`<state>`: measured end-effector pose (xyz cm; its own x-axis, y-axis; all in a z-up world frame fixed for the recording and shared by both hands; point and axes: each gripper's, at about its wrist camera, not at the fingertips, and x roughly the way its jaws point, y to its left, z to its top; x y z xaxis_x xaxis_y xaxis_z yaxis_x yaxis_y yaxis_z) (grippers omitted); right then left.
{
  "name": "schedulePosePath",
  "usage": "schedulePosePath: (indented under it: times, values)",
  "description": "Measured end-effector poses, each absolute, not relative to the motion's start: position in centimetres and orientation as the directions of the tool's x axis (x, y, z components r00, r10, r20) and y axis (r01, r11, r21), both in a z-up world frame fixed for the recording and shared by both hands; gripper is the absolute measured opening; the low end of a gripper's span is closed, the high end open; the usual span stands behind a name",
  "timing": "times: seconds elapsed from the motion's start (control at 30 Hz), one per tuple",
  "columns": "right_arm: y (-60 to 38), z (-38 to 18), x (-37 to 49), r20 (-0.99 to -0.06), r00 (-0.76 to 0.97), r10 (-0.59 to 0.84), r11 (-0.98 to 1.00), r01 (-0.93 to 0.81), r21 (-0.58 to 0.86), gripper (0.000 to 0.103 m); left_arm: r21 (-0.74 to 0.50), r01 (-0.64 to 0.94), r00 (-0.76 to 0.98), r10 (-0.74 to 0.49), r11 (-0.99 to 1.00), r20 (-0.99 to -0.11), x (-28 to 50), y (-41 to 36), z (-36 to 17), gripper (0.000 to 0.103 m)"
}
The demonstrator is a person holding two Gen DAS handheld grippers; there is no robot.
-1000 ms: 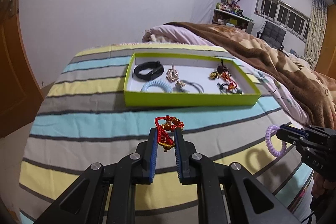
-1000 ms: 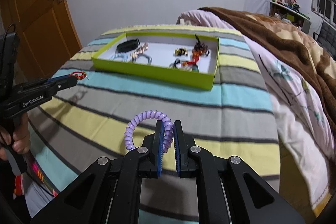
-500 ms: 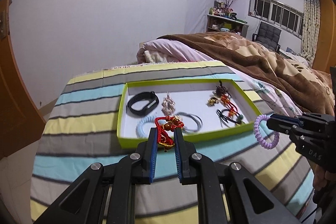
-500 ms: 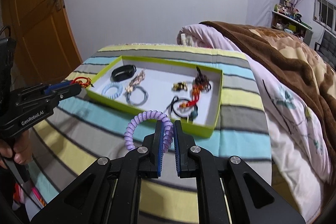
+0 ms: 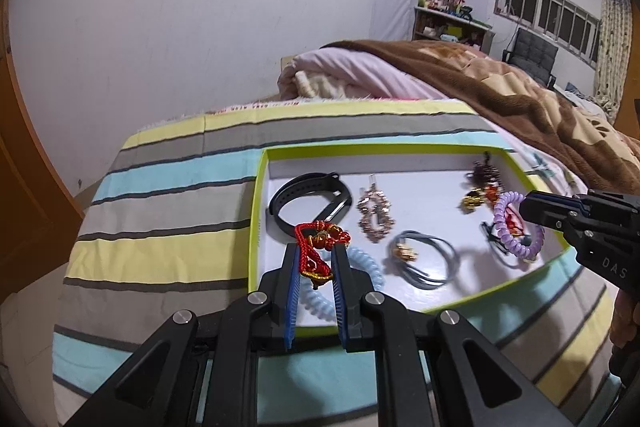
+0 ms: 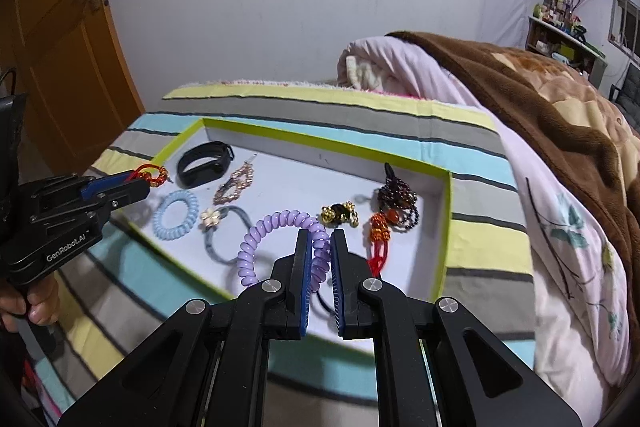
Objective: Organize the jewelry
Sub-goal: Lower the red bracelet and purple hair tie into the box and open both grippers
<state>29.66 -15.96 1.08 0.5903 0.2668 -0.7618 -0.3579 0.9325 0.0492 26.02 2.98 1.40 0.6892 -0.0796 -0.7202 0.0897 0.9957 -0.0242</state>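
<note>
Our left gripper clamps a red knotted cord bracelet, lengthwise along the fingers, lower centre; our right gripper pinches a purple coil hair tie, seemingly upright, over the green tray.

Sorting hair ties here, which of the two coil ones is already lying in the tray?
The light blue coil hair tie; the purple coil hair tie hangs clamped in the right gripper.

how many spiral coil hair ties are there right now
2. A purple coil hair tie is held in the right gripper above the green tray. A light blue coil hair tie lies inside the tray near its left end. None seems hidden.
</note>
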Motion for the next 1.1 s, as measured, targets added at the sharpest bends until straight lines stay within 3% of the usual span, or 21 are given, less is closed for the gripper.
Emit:
schedulePosePath:
  times: [0.6,0.67,0.77,1.1]
  values:
    - [-15.1,-2.3,33.1,-0.823,0.504,0.264,0.930,-0.359,0.078,0.011,-0.031,0.082,0.663,-0.078,0.996,-0.744,27.7,3.8,-0.4,0.016]
    - [-15.0,-2.1,32.9,-0.821,0.510,0.256,0.930,-0.362,0.065,0.016,-0.028,0.083,0.662,-0.076,0.996,-0.746,27.6,3.8,-0.3,0.016]
    - [-15.1,-1.6,32.4,-0.810,0.523,0.263,0.928,-0.367,0.065,0.031,-0.016,0.085,0.670,-0.069,0.996,-0.740,27.1,3.5,-0.2,0.017]
    - [-16.2,0.5,29.6,-0.777,0.563,0.282,0.933,-0.350,0.085,0.031,0.011,0.073,0.709,-0.044,0.997,-0.704,24.3,3.2,1.5,0.024]
